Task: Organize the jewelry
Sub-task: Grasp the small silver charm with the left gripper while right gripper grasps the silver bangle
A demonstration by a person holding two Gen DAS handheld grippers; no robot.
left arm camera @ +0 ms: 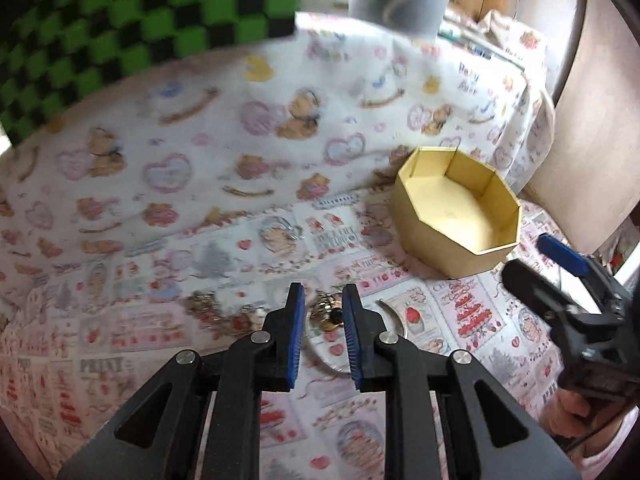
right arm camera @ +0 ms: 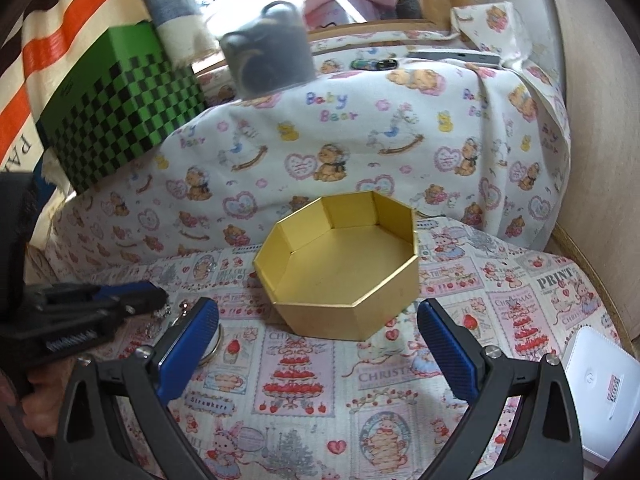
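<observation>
A gold octagonal box [left arm camera: 460, 210] stands open and empty on the printed cloth; it also shows in the right wrist view [right arm camera: 340, 276]. My left gripper [left arm camera: 323, 300] has its blue pads narrowly apart around a gold charm piece [left arm camera: 330, 314] that lies over a silver bangle [left arm camera: 394, 318]. A gold chain [left arm camera: 208, 306] lies to the left. My right gripper [right arm camera: 320, 320] is wide open and empty just in front of the box. The bangle [right arm camera: 214, 350] peeks from behind its left pad. The left gripper [right arm camera: 132, 296] shows at the left.
A green checkered box [right arm camera: 120, 108] and a grey container [right arm camera: 268, 56] stand at the back on the bear-print cloth. A white device [right arm camera: 600, 388] lies at the right front. A wall [right arm camera: 600, 120] bounds the right side.
</observation>
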